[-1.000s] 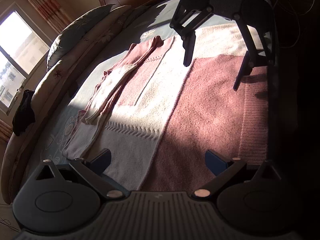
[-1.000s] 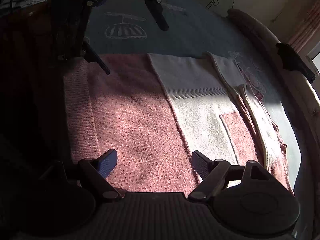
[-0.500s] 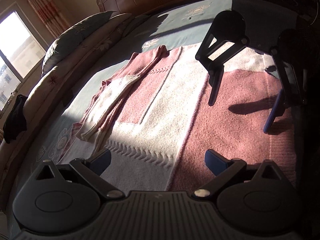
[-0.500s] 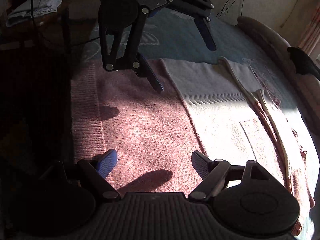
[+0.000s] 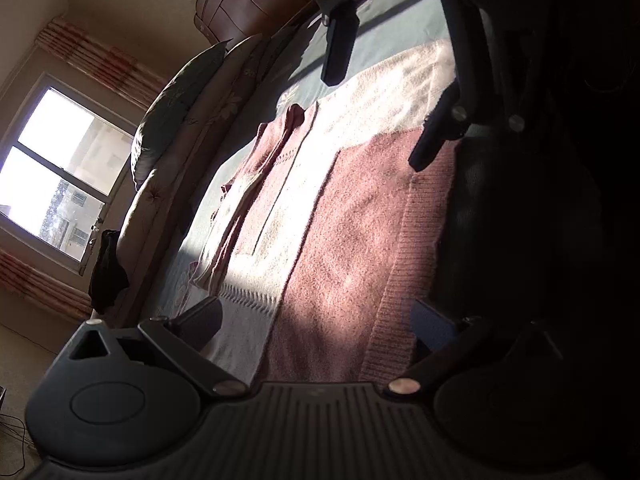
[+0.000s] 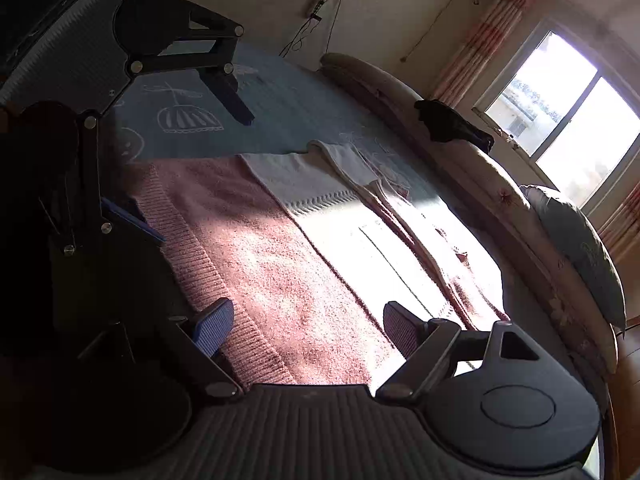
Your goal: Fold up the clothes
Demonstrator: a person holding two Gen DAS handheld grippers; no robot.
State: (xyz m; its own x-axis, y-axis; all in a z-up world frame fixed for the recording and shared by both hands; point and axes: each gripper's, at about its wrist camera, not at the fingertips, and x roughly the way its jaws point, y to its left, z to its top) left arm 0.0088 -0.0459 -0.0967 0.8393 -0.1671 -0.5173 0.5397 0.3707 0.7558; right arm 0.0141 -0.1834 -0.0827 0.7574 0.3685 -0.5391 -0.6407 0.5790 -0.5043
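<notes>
Pink-and-cream knit sweater (image 5: 352, 216) spread flat on blue-green bedspread (image 6: 280, 120), ribbed hem toward grippers, one sleeve folded lengthwise over far side. Sunlight band across middle of knit. Left gripper (image 5: 316, 320) above hem corner, jaws wide apart, nothing between. Right gripper (image 6: 308, 324) over other end of hem, jaws likewise spread, gripping nothing. Pillow (image 6: 580, 248) on padded bed edge, dark cloth (image 6: 452, 122) draped there, window (image 6: 560, 96) behind.

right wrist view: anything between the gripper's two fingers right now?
Only the pink-and-cream knitted sweater lying flat on the bed shows between the open right gripper's fingers; whether they touch it is unclear. Nothing is gripped.
</notes>
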